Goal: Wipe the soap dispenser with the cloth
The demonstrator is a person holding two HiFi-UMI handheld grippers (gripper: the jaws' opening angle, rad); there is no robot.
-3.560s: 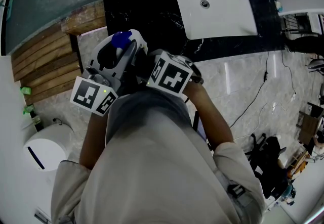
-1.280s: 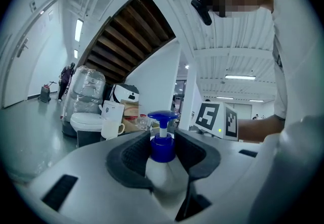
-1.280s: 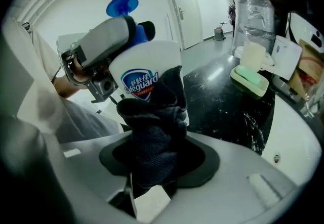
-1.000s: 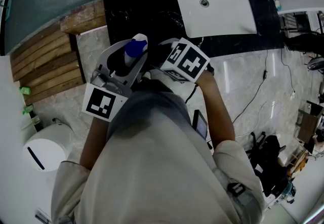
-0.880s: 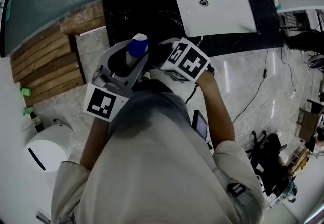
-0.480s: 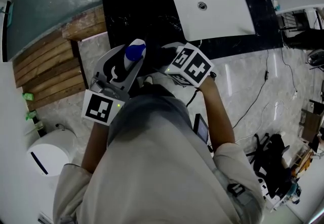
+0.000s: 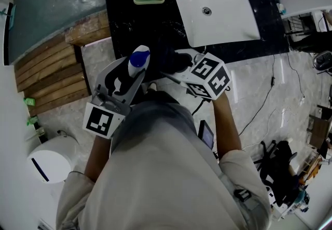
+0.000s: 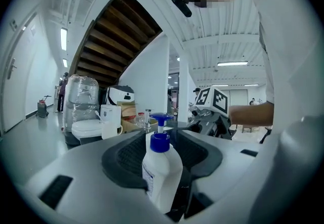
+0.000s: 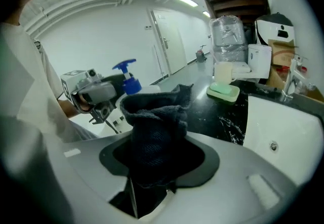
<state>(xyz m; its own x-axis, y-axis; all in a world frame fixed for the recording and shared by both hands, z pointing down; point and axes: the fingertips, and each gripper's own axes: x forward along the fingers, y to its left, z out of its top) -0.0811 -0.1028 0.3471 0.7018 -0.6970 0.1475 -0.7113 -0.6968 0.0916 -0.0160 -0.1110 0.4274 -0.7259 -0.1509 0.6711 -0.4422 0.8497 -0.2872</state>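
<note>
Soap dispenser (image 8: 162, 172) between opening jaws of left hand-held gripper (image 8: 162, 142), seemingly gripped

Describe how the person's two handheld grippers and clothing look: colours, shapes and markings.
The left gripper and right gripper are pale grey moulded shells with black padded hollows round the jaws. Each carries a white cube with black square markers: the left cube and the right cube. The person wears a light grey short-sleeved shirt. The left jaws are opening, the soap dispenser between them.

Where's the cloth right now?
The cloth is bunched in the right gripper, centre of the head view, just right of the soap dispenser, at the black counter's front edge.
</note>
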